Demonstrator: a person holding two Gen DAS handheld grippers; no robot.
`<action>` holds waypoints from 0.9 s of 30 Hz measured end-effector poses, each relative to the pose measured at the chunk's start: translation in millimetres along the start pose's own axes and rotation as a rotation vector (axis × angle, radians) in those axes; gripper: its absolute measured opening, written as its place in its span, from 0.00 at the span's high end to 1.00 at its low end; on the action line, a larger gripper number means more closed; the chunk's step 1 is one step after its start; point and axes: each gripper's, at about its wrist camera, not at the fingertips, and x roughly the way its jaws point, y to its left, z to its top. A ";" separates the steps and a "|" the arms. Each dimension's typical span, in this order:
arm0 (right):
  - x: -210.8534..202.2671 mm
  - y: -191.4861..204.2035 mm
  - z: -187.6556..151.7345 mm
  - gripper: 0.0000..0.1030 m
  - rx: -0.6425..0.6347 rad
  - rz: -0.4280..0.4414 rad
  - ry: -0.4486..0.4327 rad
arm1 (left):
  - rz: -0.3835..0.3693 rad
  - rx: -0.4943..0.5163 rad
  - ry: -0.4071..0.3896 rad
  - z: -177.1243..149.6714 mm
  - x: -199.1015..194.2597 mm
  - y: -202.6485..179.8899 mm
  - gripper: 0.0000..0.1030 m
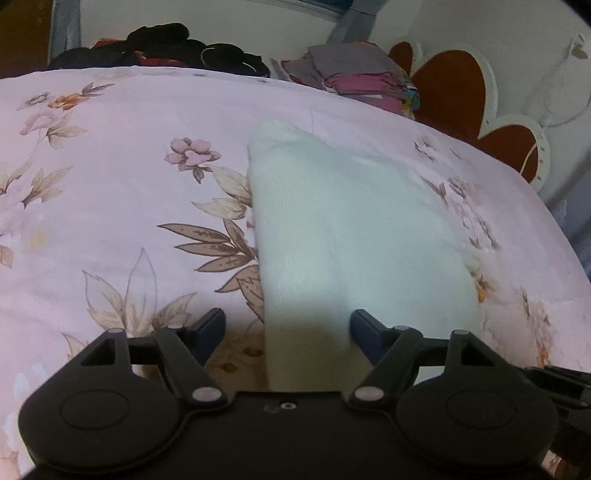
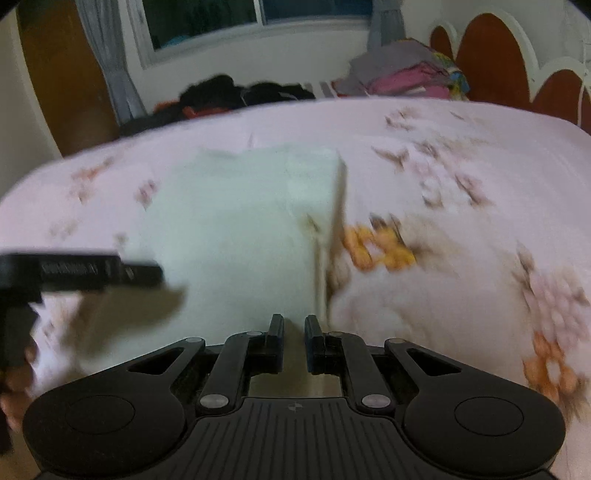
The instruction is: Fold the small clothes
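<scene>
A folded white knit garment (image 1: pixel 343 229) lies flat on the pink floral bedspread (image 1: pixel 110 184). My left gripper (image 1: pixel 288 328) is open, its jaws wide apart over the garment's near left edge, holding nothing. In the right wrist view the same garment (image 2: pixel 240 221) is blurred by motion. My right gripper (image 2: pixel 294 332) sits at the garment's near right edge with its jaws close together and a narrow gap between them; white cloth shows in the gap, and a grip cannot be told. The left gripper's body (image 2: pixel 74 273) shows at the left.
A stack of folded grey and pink clothes (image 1: pixel 354 77) sits at the bed's far side near a red and white headboard (image 1: pixel 461 96). A heap of dark clothes (image 1: pixel 166 48) lies at the far left. A window (image 2: pixel 258 18) is behind.
</scene>
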 end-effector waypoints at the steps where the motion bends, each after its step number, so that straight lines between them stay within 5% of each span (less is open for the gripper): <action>1: 0.3 -1.9 -2.8 0.90 0.009 -0.006 0.004 | 0.002 0.010 0.001 -0.9 -0.5 -0.9 0.26; 11: -13.6 3.2 -5.3 0.89 0.032 -0.053 0.018 | -0.031 0.015 0.036 0.4 -5.8 -0.3 0.21; 12: -16.6 1.5 -3.1 0.84 0.041 -0.050 0.010 | -0.035 0.006 0.037 2.5 -6.9 0.4 0.18; 15: -27.0 -0.6 4.0 0.24 0.054 -0.058 -0.045 | -0.038 -0.008 0.017 10.0 -11.7 1.4 0.17; 20: -24.0 -5.6 24.9 0.24 0.044 -0.018 -0.077 | -0.023 -0.024 -0.008 26.0 -9.9 0.1 0.15; 27: 12.6 -32.8 58.2 0.23 0.191 0.111 -0.060 | -0.007 -0.079 -0.007 46.2 5.3 8.8 0.15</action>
